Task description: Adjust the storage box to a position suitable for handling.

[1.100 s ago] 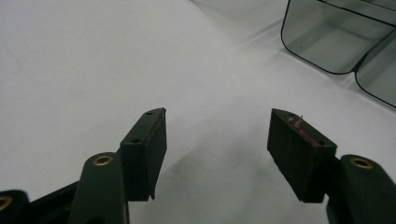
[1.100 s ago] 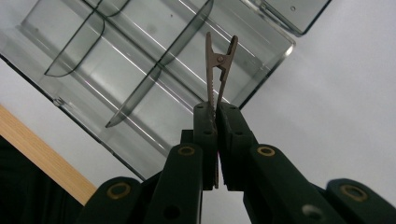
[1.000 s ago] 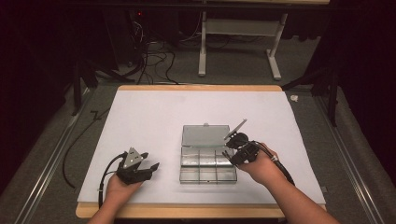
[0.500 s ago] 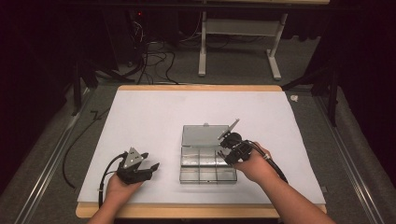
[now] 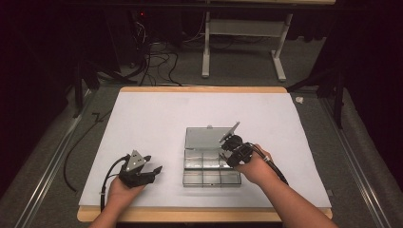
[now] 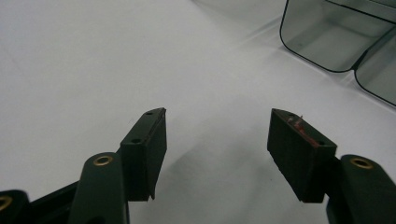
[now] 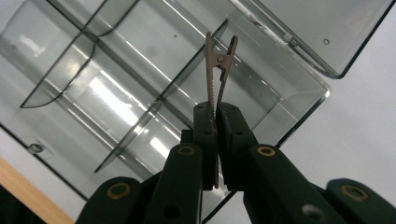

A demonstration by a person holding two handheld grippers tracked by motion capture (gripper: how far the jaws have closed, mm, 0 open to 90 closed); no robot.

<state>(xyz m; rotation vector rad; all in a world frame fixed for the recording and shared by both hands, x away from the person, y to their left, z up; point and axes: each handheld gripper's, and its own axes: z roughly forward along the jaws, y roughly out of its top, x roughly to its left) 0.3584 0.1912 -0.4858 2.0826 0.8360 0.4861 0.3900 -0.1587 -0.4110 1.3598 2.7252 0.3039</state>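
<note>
Right gripper (image 7: pixel 215 119), lower centre of its own view: jaws clamped on a toothed metal clip (image 7: pixel 217 70), which sticks up past the tips over the clear compartment box (image 7: pixel 116 88). Clip's own mouth appears slightly parted, though the angle is poor. High view: right gripper (image 5: pixel 232 148) at the box's (image 5: pixel 204 178) right edge, centre of frame. Left gripper (image 5: pixel 151 167), lower left, jaws spread wide, holding nothing, just above the white sheet (image 5: pixel 157 118).
</note>
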